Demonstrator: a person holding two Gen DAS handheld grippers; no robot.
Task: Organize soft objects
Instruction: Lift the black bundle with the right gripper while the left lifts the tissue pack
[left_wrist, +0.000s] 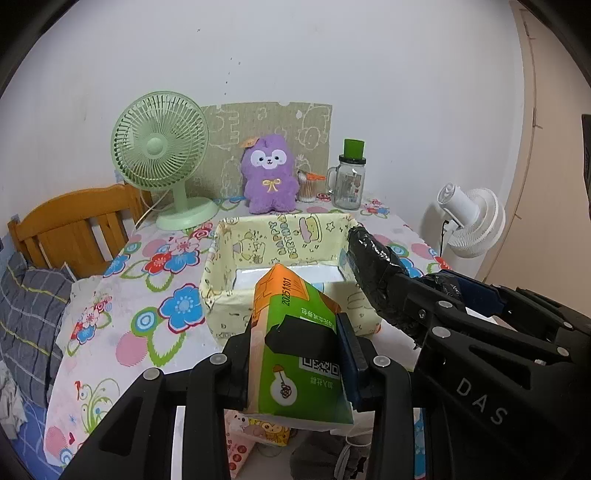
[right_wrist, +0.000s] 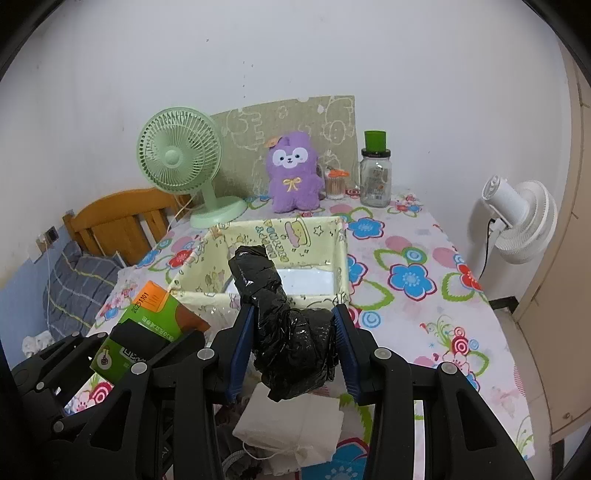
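A: Looking at the left wrist view, what is the left gripper (left_wrist: 301, 354) doing?

B: Its two fingers (left_wrist: 349, 360) squeeze a green and orange tissue pack (left_wrist: 295, 354) from both sides, low in the middle of the frame. The pack is pinched tight and tips up toward the yellow fabric box (left_wrist: 284, 236) behind it.

A: And the right gripper (right_wrist: 293, 345)?

B: In its own view it sits low in the middle. Its blue pads (right_wrist: 242, 343) press on a crumpled black plastic bundle (right_wrist: 284, 325). The bundle fills the gap, and a long part sticks up past the fingertips, in front of the box's near wall.

A: Is the box open?

B: Yes, the top is open. I see a white bottom inside. It stands on the flowery tablecloth (right_wrist: 406, 277), in the middle of the frame.

A: What else is on the table?

B: At the back, a purple plush toy (right_wrist: 293, 173) sits upright. A green desk fan (right_wrist: 181, 158) stands to its left. A glass jar with a green lid (right_wrist: 376, 173) stands to its right, with a small tub of cotton swabs (right_wrist: 335, 184) between them.

A: Anything nearer?

B: A white cloth pouch (right_wrist: 295, 432) lies under the right gripper, at the bottom of the frame. A white standing fan (right_wrist: 517, 221) is off the table at the right edge. A wooden headboard (right_wrist: 122, 218) shows at the left.
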